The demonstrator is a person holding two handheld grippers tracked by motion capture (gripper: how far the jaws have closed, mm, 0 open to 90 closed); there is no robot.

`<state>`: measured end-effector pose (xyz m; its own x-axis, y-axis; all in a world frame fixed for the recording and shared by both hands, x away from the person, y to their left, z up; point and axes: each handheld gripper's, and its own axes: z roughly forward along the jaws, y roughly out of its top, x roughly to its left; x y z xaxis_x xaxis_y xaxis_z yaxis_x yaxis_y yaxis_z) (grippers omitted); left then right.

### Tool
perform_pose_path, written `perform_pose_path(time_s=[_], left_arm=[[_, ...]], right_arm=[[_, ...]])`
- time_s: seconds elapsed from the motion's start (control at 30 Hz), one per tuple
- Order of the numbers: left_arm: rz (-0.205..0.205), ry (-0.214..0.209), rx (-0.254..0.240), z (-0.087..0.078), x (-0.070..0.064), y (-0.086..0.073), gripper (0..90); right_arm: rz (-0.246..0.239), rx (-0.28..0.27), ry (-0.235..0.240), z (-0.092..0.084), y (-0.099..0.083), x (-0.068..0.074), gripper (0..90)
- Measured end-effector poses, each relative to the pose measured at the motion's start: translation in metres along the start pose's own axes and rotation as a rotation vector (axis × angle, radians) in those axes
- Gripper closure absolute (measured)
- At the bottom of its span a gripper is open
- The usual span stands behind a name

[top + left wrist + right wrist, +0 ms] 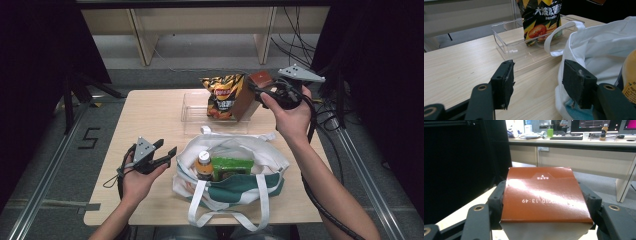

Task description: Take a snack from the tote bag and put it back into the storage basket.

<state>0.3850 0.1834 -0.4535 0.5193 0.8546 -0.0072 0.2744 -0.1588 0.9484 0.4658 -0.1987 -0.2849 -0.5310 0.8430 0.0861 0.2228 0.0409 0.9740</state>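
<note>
The right tool (256,91) is clamped across a flat reddish-brown cardboard box (544,195), held in the air just above the far right end of the clear plastic tray (192,107), beside the black-and-yellow crisp bag (223,95) standing in that tray. The left tool (167,156), jaws apart and empty, hovers nearer than the tray, beside the white-and-green canvas tote bag (235,190).

The box looks mid-transfer; next it needs lowering in upright without tipping the crisp bag.

The table (150,115) is pale wood; beyond the tray stand light wooden desks (200,20) and trailing cables (295,45).
</note>
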Motion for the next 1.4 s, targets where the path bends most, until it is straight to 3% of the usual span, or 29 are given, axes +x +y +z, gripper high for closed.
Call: perform_pose_path(time_s=[0.77, 0.83, 1.4], left_arm=[[-0.001, 0.007, -0.008, -0.002, 0.002, 0.001, 42.3], [0.002, 0.006, -0.004, -0.002, 0.001, 0.001, 42.3], [-0.002, 0.003, -0.006, -0.001, 0.000, 0.001, 42.3]], right_arm=[[0.011, 0.029, -0.040, 0.033, -0.001, -0.006, 38.9], [-0.004, 0.022, -0.041, 0.035, -0.001, -0.007, 39.0], [0.016, 0.048, -0.087, 0.050, -0.003, -0.019, 38.9]])
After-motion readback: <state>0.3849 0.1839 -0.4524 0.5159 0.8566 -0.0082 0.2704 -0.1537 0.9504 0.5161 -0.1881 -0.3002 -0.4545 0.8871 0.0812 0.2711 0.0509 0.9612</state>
